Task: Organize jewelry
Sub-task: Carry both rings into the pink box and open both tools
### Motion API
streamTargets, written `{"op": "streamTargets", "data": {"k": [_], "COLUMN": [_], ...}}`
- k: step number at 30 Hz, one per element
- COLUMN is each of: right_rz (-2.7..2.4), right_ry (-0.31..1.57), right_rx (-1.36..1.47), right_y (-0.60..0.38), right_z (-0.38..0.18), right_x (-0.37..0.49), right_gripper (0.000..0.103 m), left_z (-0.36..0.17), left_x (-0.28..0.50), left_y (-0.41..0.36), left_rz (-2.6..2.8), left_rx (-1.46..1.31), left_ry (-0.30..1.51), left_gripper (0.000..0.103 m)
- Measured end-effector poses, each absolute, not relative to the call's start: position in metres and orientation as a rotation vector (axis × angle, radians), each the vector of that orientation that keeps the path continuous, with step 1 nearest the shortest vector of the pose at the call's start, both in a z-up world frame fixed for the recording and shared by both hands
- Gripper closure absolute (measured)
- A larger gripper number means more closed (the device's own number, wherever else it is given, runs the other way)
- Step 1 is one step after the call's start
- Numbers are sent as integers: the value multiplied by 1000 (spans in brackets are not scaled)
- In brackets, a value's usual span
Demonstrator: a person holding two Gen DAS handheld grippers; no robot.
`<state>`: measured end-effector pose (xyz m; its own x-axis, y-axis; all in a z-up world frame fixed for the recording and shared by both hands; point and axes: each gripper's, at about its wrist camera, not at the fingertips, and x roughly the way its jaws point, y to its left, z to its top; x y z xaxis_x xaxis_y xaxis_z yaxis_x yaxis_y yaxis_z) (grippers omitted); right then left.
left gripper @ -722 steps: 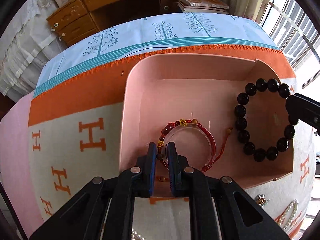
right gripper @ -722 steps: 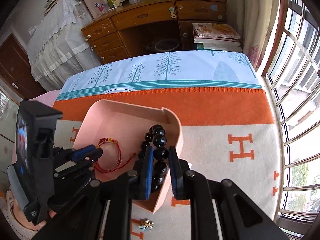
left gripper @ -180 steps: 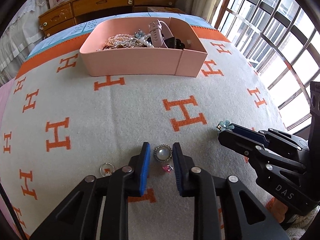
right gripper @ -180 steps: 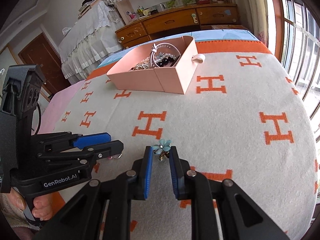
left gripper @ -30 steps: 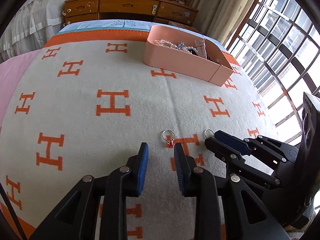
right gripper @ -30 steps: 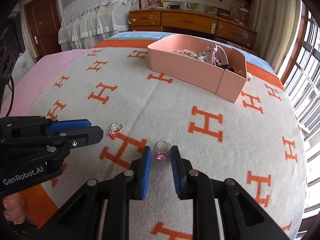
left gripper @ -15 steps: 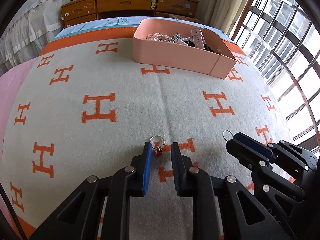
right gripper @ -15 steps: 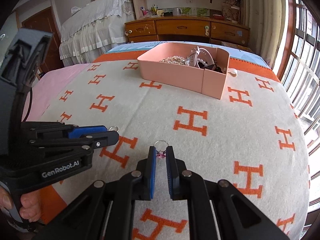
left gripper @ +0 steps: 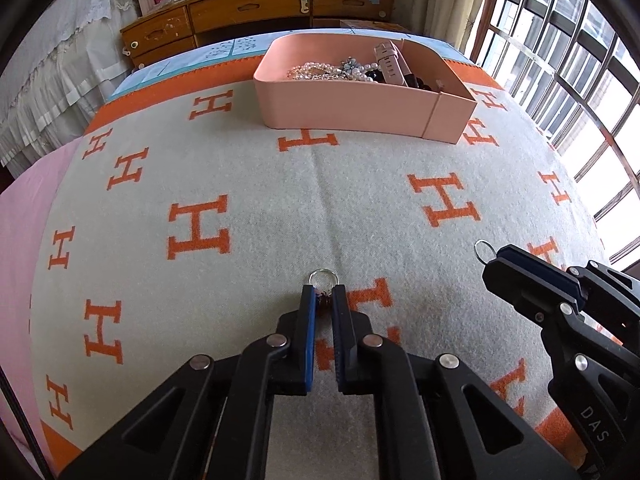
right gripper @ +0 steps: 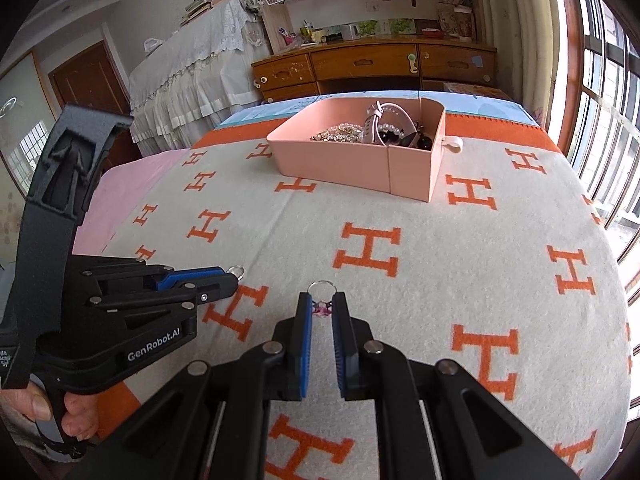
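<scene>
Both grippers have closed since a second ago, when each ring lay loose on the blanket ahead of parted fingers. Now the left gripper [left gripper: 323, 300] pinches the red-stone ring [left gripper: 322, 280] by its stone end, the silver band poking out past the blue pads, and the right gripper [right gripper: 322, 307] nips the pink-stone ring [right gripper: 322, 307] the same way, band forward. Whether either ring has left the cloth cannot be told. Each tool shows in the other's view: the right gripper [left gripper: 520, 276] sits off to the side with its band [left gripper: 484, 249] at the tip, well apart from the left one.

Across the H-patterned blanket [left gripper: 260, 208], near its far orange border, stands the pink tray [left gripper: 352, 110] (a shallow box with a seam in its front wall toward the right end). It holds a heap: white pearl strands [left gripper: 320, 70], a blue flower piece [left gripper: 352, 63], a pink watch strap [left gripper: 390, 62] leaning up over the pile, and dark round beads [left gripper: 418, 82] at the right end. From the right wrist view the same heap shows gold-toned chain [right gripper: 338, 133] at the left of the tray [right gripper: 332, 164], and a small white tab [right gripper: 452, 143] sticks out from the tray's right side.
</scene>
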<state>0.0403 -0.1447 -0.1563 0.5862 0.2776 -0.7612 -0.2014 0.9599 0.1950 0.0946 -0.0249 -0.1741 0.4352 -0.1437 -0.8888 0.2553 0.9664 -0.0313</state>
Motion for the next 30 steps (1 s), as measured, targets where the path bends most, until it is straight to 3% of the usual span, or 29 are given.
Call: {"op": "streamTargets", "data": {"k": [8, 15, 24, 30], "right_rz": [263, 309, 349, 283], "right_ry": [870, 844, 826, 931], "right_rx": [101, 114, 196, 304], "right_y": [-150, -153, -170, -187], "right_z": [-146, -117, -51, -57], "right_x": [41, 56, 145, 219], "right_gripper": [93, 93, 93, 93], "left_z": [-163, -116, -38, -32], "left_x": [90, 104, 189, 254], "left_y": [-25, -21, -25, -34], "left_rz": [-266, -326, -413, -381], "left_rx": [102, 53, -28, -57], "left_ry": [1061, 1004, 958, 1000], "left_gripper": [98, 98, 98, 98]}}
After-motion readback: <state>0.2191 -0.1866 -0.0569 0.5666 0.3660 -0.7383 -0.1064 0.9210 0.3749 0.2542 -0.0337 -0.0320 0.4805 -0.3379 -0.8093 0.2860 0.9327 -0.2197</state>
